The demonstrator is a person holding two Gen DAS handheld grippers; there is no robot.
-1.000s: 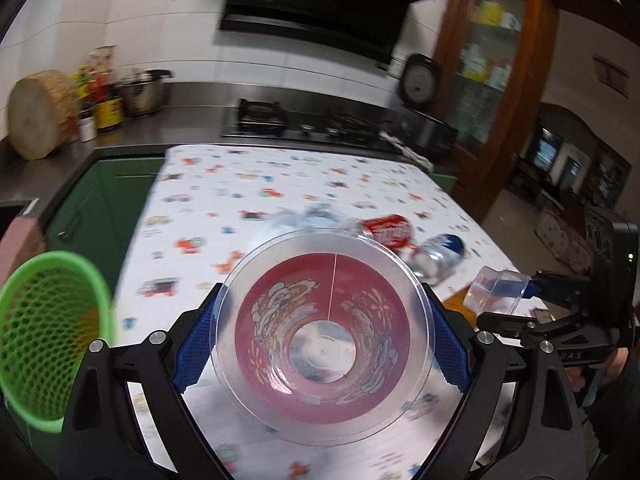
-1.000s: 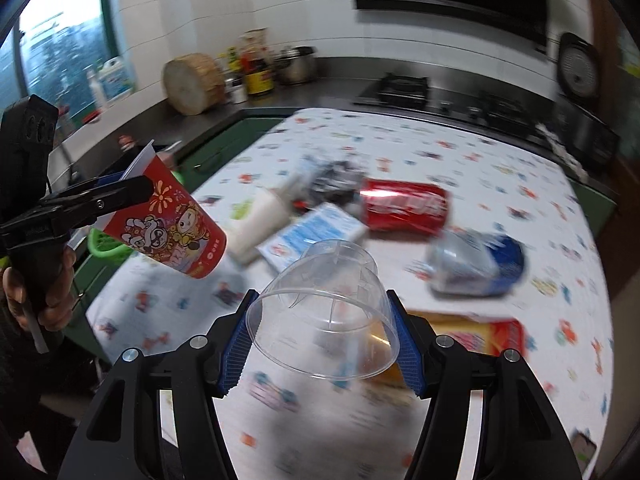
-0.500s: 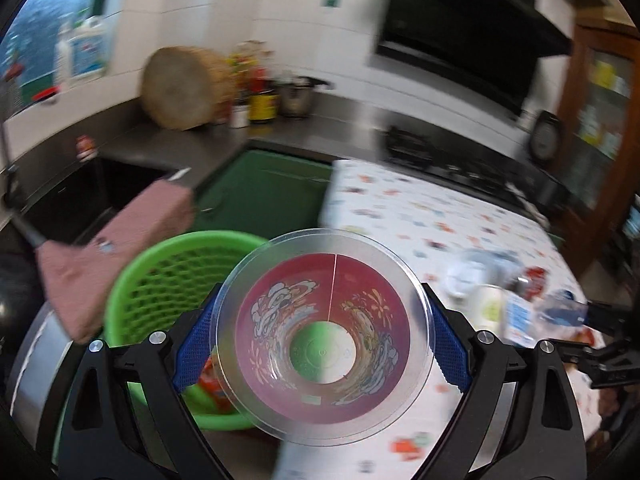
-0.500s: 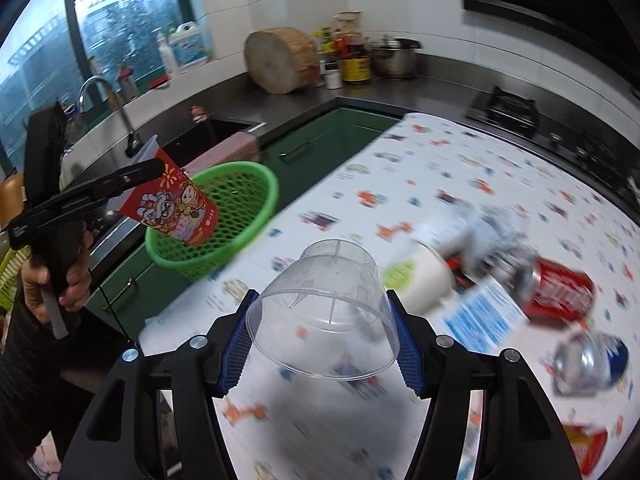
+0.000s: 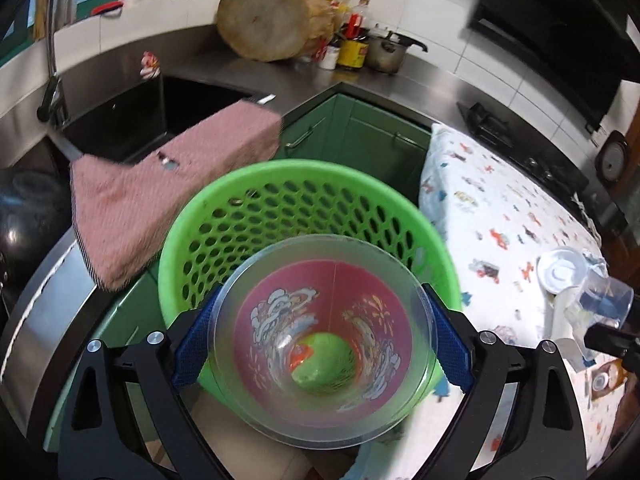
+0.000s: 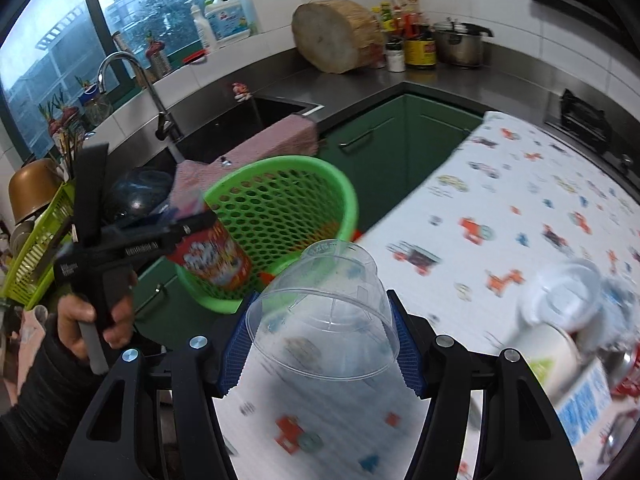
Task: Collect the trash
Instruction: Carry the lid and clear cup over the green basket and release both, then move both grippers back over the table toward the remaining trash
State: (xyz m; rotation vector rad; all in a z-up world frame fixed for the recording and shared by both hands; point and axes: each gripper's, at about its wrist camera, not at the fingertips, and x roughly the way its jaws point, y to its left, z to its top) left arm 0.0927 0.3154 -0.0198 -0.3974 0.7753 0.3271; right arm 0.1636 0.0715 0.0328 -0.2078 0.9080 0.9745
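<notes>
- Basket (image 5: 304, 184) first: the green mesh basket sits just beside the near corner of the bench (image 5: 500, 216), below its edge, in front of the green cabinets.
- Your left gripper (image 5: 324, 336) has its jaws pinching the red printed cup (image 5: 320, 344), which you've got hanging right over the basket's rim, mouth toward the camera.
- Your right gripper (image 6: 322, 340) has its jaws clamped on the clear plastic cup (image 6: 324, 308), over the bench and just beside the basket.
- Farther from the basket on the bench, you've got a white cup (image 6: 548, 352) and a red can (image 6: 628, 368) lying.
- Behind the basket, a pink cloth (image 5: 160, 184) drapes over the sink edge.
</notes>
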